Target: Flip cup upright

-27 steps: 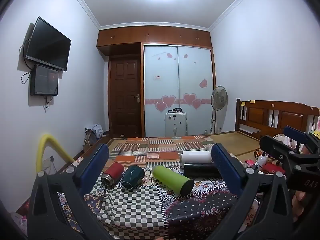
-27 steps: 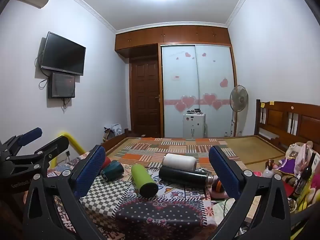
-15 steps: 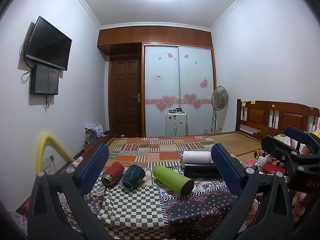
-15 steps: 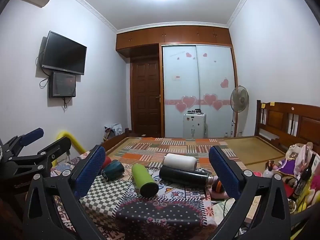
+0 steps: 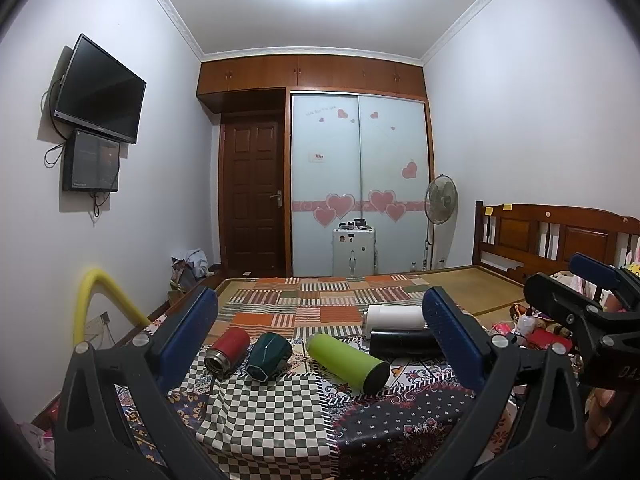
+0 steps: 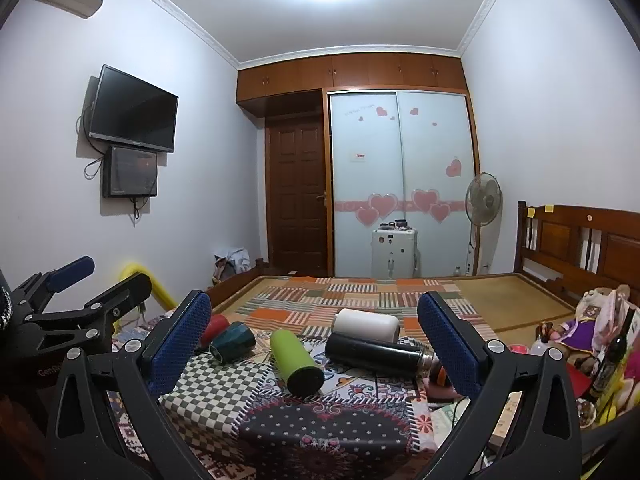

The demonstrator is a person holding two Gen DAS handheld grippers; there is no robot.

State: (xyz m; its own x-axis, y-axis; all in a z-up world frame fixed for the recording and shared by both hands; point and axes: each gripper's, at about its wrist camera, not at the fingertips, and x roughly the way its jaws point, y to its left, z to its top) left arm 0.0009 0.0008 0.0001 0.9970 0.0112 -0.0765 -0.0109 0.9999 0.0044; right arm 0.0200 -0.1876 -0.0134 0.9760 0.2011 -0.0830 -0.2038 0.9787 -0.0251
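Several cups lie on their sides on a patchwork-covered table: a red cup (image 5: 228,349), a dark green faceted cup (image 5: 269,356), a lime green bottle (image 5: 347,361), a black flask (image 5: 404,343) and a white cup (image 5: 394,316). They also show in the right wrist view: the lime bottle (image 6: 295,360), the black flask (image 6: 376,354), the white cup (image 6: 366,325), the dark green cup (image 6: 232,341). My left gripper (image 5: 320,336) is open and empty, short of the cups. My right gripper (image 6: 314,340) is open and empty, also short of them.
The checked cloth (image 5: 264,412) hangs over the table's front edge. A bed with a striped quilt (image 5: 320,300) lies behind. Toys and bottles (image 6: 600,332) clutter the right side. A yellow tube (image 5: 92,300) stands at the left. Each gripper shows in the other's view.
Both grippers have hardly moved; the views shift only slightly. The cups lie as before.
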